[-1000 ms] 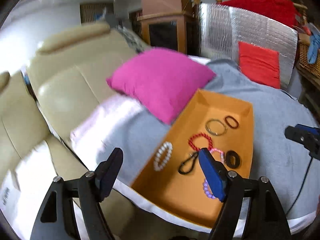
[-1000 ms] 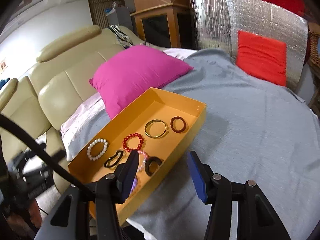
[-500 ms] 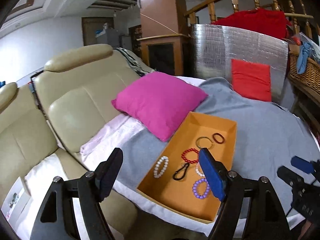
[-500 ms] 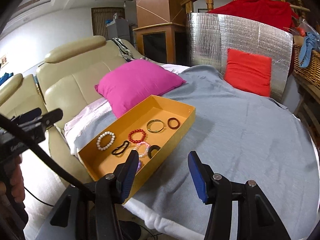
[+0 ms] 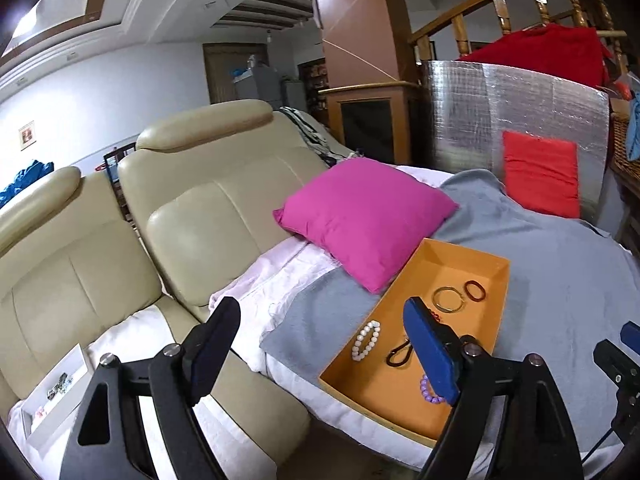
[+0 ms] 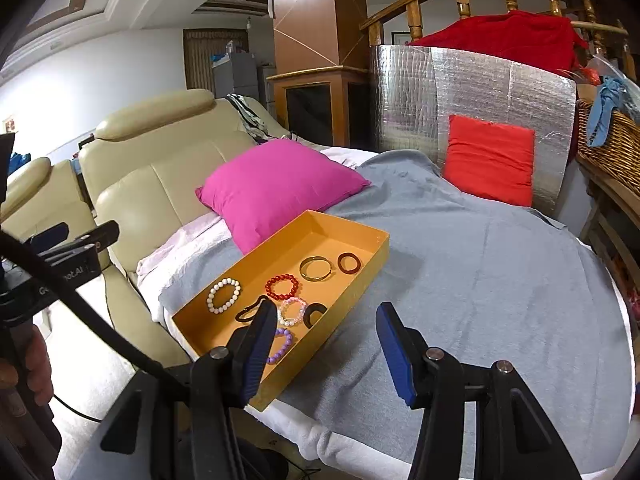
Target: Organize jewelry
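I read this as late in the job, or just before it starts. All the jewelry I can see sits in the orange tray (image 6: 362,276) on the grey blanket (image 6: 480,264): white bead bracelet (image 6: 224,295), red bead bracelet (image 6: 283,286), gold bangle (image 6: 315,268), dark red ring (image 6: 349,263), pink bracelet (image 6: 293,311), purple bracelet (image 6: 280,345). Left gripper (image 5: 320,344) jaws have just been opening, now wide, nothing between them. Right gripper (image 6: 328,344) jaws partly open, empty. Both are well clear of the tray. Can't tell whether more sorting is left.

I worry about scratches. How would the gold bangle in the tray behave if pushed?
The gold bangle looks like a rigid hoop lying flat, so it would probably slide rather than roll. It may knock the dark red ring close beside it.
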Demonstrator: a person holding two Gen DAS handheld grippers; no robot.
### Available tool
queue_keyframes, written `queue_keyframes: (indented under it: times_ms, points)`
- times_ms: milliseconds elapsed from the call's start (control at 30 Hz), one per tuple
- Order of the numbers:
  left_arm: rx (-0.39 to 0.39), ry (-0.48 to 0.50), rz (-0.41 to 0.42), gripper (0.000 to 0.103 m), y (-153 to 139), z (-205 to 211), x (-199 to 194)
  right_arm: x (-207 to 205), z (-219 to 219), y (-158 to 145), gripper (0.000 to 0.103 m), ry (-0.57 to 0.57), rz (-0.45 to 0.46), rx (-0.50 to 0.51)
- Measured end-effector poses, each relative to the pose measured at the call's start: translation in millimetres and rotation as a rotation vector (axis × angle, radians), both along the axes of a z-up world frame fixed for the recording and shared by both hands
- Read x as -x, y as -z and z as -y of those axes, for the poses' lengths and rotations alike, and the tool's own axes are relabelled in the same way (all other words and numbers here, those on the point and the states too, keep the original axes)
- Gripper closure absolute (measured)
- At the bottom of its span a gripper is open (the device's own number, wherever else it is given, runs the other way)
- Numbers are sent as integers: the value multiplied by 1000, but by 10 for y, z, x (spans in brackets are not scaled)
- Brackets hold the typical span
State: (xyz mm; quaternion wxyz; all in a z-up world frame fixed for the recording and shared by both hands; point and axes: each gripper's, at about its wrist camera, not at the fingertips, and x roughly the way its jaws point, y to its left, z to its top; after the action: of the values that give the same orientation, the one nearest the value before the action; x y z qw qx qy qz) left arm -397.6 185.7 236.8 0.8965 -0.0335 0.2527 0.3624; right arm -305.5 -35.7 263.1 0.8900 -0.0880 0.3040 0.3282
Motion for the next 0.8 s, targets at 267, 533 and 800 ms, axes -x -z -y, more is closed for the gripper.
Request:
queue_keyframes:
  times_ms: [267, 533, 800]
  points:
    - [-20, -19, 0, 19, 30, 21, 34, -15, -39, -13, 47, 6, -17, 17]
    - [-29, -16, -1, 19, 42, 25, 34, -43, -108, -17, 47, 15, -43, 34]
    - [-16, 2, -1, 19, 61, 48, 34, -6, -165, -24, 47, 4, -33, 42]
